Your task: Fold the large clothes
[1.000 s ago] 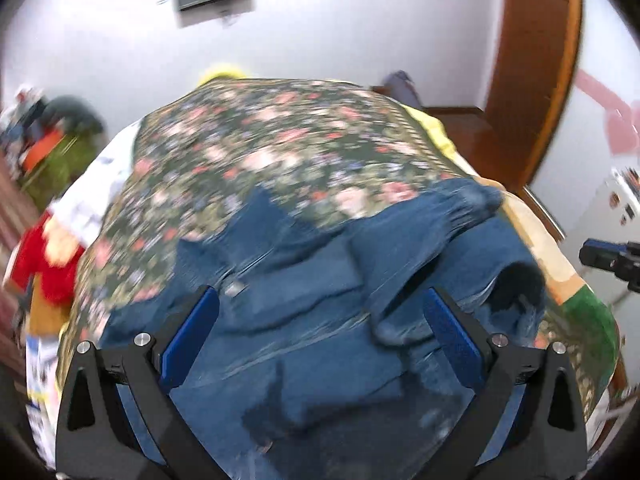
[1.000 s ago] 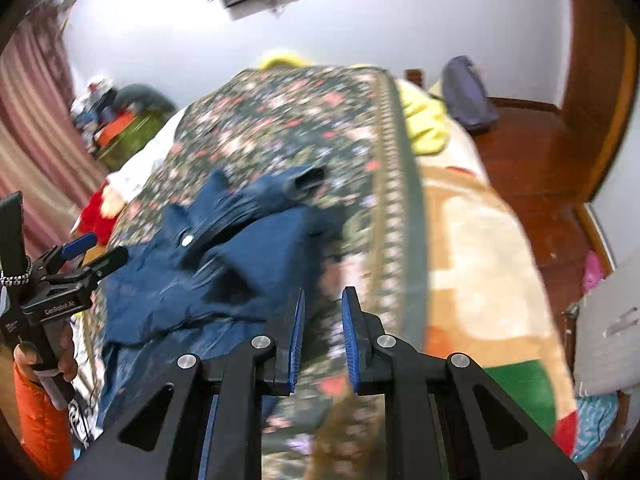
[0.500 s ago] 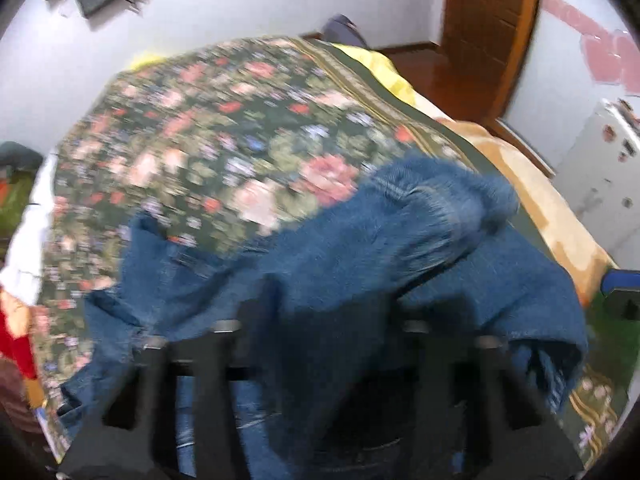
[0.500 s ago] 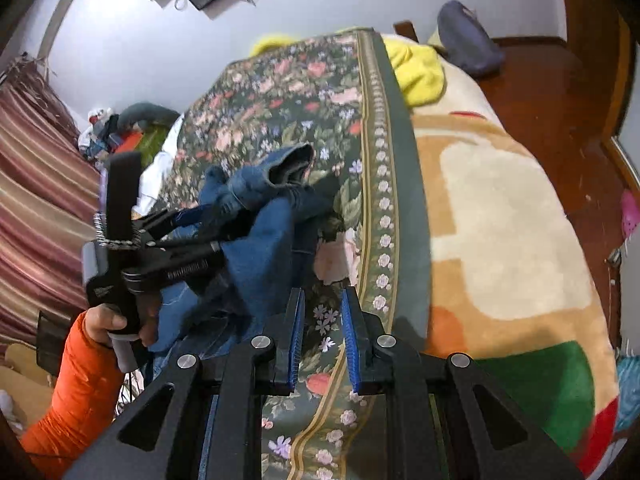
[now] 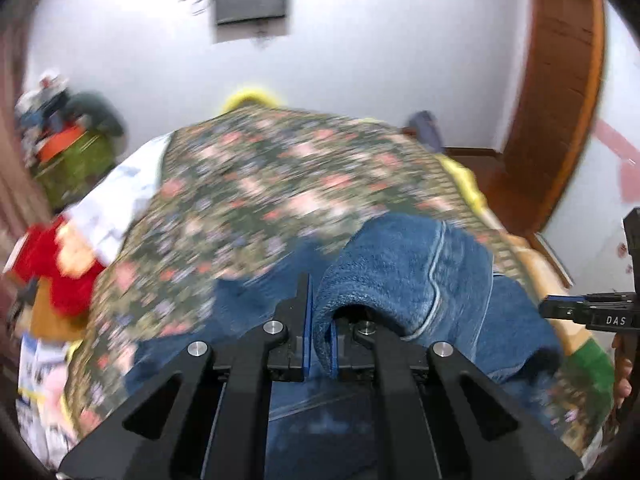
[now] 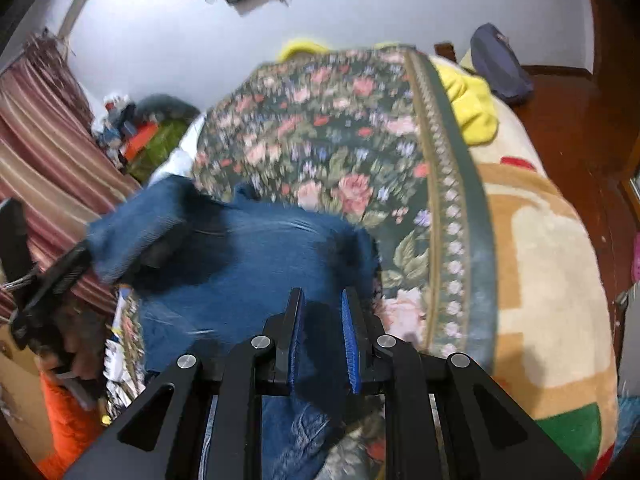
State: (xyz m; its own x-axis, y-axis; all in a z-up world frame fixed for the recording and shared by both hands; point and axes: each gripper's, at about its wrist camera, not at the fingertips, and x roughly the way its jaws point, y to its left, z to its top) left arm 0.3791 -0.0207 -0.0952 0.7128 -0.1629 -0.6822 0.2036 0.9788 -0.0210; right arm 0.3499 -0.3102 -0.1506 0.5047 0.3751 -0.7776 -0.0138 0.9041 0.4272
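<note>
The left gripper [image 5: 320,332] is clamped on a thick fold of the blue denim garment [image 5: 404,276], the cloth bunched between its blue pads and arching up over the right-hand finger. Seen from the right wrist, that same gripper [image 6: 100,256] sits at the far left, carried by a hand [image 6: 76,348] with an orange sleeve [image 6: 64,432] below it, and the denim hangs from it in a raised ridge. The right gripper [image 6: 322,336] has its jaws drawn close, with dark denim [image 6: 260,264] lying between the pads; they look pressed on the cloth, though the narrow gap makes the contact hard to judge. From the left wrist the right gripper [image 5: 560,309] shows only as a black tip at the right edge. The garment lies crumpled on the near end of a dark floral bedspread [image 6: 340,140], which covers the bed beside a beige patterned blanket [image 6: 552,272]. A yellow cloth [image 6: 476,108] lies farther up the bed, and striped curtains [image 6: 44,168] hang at the left.
</note>
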